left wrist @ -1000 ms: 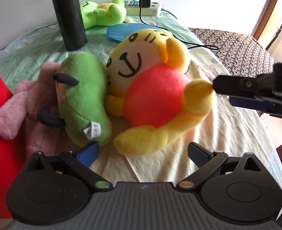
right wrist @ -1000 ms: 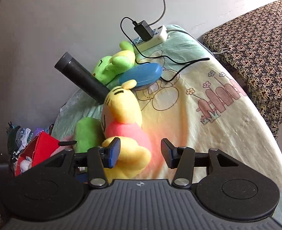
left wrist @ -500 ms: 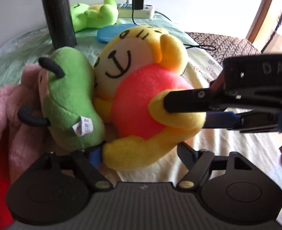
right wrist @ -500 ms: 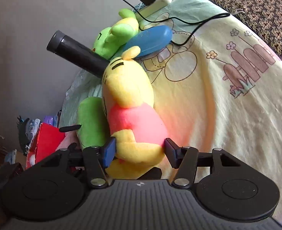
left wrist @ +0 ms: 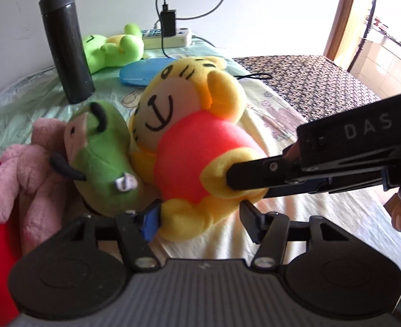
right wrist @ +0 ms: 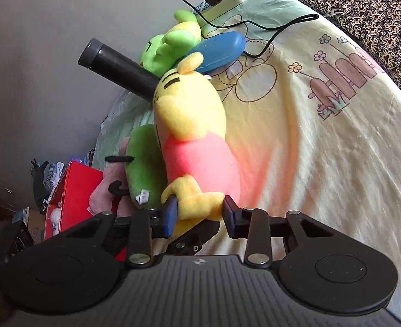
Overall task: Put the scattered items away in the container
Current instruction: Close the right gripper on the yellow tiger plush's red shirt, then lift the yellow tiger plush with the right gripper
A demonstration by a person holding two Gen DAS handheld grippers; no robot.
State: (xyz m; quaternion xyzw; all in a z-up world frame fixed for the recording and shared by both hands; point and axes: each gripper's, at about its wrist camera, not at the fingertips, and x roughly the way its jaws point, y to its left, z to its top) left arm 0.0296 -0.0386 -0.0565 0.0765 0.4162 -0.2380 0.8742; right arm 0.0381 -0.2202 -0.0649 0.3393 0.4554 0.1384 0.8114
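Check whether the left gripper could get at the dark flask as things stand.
Probably not directly: the left gripper is shut on the yellow bear, which lies between it and the dark flask.

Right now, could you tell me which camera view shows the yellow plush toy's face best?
The left wrist view: the yellow plush toy faces it, smile and whiskers plain. The right wrist view shows only the back of its head, its red shirt and a limb.

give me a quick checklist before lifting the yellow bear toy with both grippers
1. Left gripper on the yellow bear leg, jaws just closing: ok.
2. Right gripper on a bear limb, jaws just closing: ok.
3. Green plush leaning against the bear, may shift: not ok.
4. Black flask clear of the lift: ok.
5. Red box has room inside: cannot tell.
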